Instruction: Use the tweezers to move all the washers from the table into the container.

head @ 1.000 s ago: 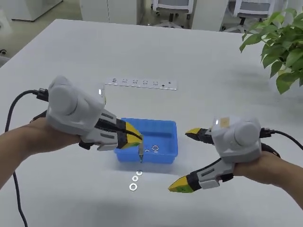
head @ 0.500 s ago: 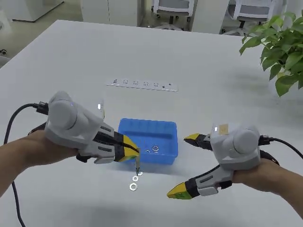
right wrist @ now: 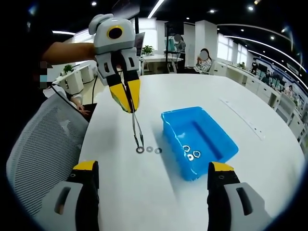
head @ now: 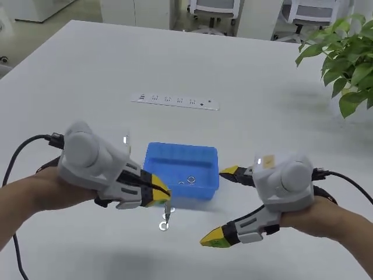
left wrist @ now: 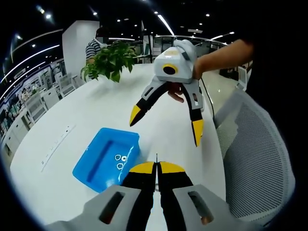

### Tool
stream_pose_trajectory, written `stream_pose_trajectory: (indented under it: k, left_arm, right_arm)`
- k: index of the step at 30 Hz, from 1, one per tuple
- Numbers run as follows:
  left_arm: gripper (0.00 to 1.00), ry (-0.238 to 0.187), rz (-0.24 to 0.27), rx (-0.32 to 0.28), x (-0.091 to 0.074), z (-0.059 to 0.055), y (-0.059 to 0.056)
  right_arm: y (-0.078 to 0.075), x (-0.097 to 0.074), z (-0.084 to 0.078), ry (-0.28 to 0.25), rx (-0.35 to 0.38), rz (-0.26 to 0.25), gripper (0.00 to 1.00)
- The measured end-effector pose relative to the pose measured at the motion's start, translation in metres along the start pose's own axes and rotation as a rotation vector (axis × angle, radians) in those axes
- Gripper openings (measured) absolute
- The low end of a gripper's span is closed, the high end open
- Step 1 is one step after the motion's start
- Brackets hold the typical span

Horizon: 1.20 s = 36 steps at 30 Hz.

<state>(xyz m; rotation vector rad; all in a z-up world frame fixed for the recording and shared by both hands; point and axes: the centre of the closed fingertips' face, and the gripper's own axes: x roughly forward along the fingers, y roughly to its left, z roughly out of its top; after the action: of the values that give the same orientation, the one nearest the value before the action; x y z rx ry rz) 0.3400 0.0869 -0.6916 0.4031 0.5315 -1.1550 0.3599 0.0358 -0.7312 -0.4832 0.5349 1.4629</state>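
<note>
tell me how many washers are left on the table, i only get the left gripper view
Observer: Three washers lie in a row on the table, beside the bin.
Operator: where are my tweezer tips
Observer: The tips of the tweezers are at the end washer, the one farthest from the bin.
Operator: is it lifted yet
Observer: No, it lies flat on the table; I cannot tell whether the tips pinch it.
</note>
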Motion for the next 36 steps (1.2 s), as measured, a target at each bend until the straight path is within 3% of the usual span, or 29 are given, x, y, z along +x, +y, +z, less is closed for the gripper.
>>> stream_pose_trajectory:
  k: [36]
  left_arm:
    - [0.05, -0.006, 0.000, -0.031, 0.003, -0.008, -0.009]
  right_arm:
    - [0.023, 0.027, 0.009, 0.023, -0.059, 0.104, 0.85]
